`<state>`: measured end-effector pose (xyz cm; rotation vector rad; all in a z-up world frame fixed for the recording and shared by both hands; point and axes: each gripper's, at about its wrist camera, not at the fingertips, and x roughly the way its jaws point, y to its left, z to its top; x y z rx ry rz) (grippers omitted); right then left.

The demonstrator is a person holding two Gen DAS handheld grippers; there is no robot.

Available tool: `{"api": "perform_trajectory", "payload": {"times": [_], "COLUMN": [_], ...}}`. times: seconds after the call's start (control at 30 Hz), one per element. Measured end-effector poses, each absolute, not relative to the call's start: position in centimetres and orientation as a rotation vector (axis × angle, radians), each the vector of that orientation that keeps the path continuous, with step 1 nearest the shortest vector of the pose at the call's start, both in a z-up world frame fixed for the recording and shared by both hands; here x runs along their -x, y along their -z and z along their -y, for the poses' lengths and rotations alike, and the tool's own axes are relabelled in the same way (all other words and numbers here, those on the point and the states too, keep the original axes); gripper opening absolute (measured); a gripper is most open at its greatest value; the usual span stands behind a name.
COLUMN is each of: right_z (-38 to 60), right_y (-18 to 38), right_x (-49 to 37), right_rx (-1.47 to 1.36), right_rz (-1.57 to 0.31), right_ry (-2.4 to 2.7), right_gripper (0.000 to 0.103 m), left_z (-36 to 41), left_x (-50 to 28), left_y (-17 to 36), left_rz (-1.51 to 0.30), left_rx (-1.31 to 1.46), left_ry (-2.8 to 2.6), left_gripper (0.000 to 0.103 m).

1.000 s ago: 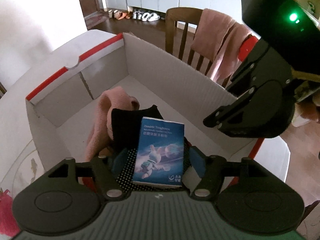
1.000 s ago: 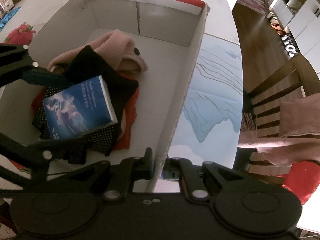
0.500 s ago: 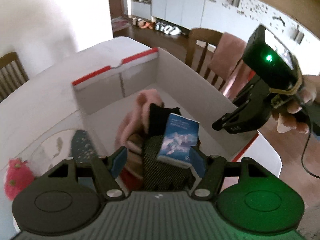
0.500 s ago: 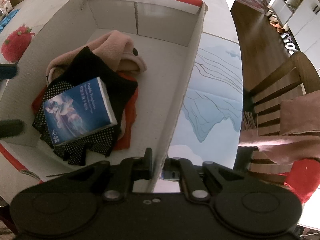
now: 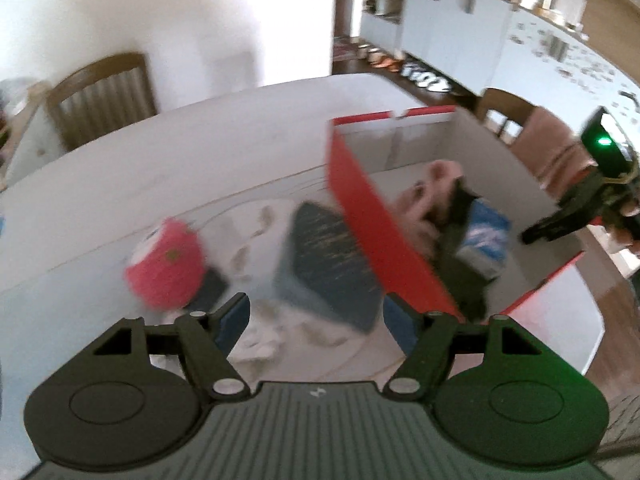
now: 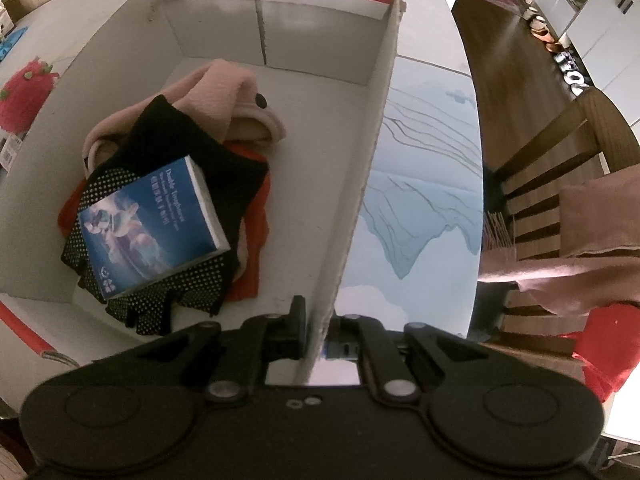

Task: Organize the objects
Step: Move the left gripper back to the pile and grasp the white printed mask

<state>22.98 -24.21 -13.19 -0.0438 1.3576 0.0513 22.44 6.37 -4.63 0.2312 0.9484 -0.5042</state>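
Note:
The white cardboard box (image 6: 280,32) with red edges holds a pink cloth (image 6: 224,92), a red cloth (image 6: 256,264) and black dotted gloves (image 6: 200,280). A blue packet (image 6: 152,236) lies on top of the gloves. My right gripper (image 6: 316,336) is shut on the box's right wall (image 6: 360,184). My left gripper (image 5: 315,312) hangs outside the box, left of its red wall (image 5: 372,220). Its jaws are opening and hold nothing. On the table beyond them lies a blurred dark blue-grey object (image 5: 328,264), with a pink plush toy (image 5: 166,268) to its left.
A blue-and-white patterned mat (image 6: 424,184) covers the table right of the box. A wooden chair (image 6: 560,184) draped with pink cloth stands at the right. Another chair (image 5: 100,92) stands at the table's far left side.
My left gripper has drawn back out of the box, up and to the left, leaving the blue packet on the gloves. The right gripper has kept still on the wall.

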Motion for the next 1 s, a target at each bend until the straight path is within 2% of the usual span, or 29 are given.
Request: {"api": "perform_trajectory", "payload": {"times": [0.27,0.33,0.5,1.0], "right_z": [24.2,24.1,24.0,23.6], "right_y": [13.4,13.6,13.8,14.1], "right_x": [-23.1,-23.1,-23.2,-23.3], "right_rx": [0.037,0.038,0.044,0.046], "right_rz": [-1.369,-1.374,-1.383,-1.407], "right_ry": [-0.037,-0.034,-0.026,0.005], "right_gripper": [0.006,0.006,0.006,0.007], "left_z": [-11.9,-13.0,-15.7,-20.7], "left_x": [-23.2,-23.3,-24.3,-32.2], "left_y": [7.2,8.1,10.1,14.4], "left_rz": [-0.998,-1.001,-1.013,-1.128], "left_rx": [-0.219,-0.223,-0.213,-0.070], "left_ry": [0.375,0.338,0.258,0.072], "left_gripper": [0.081,0.088,0.098,0.098]}}
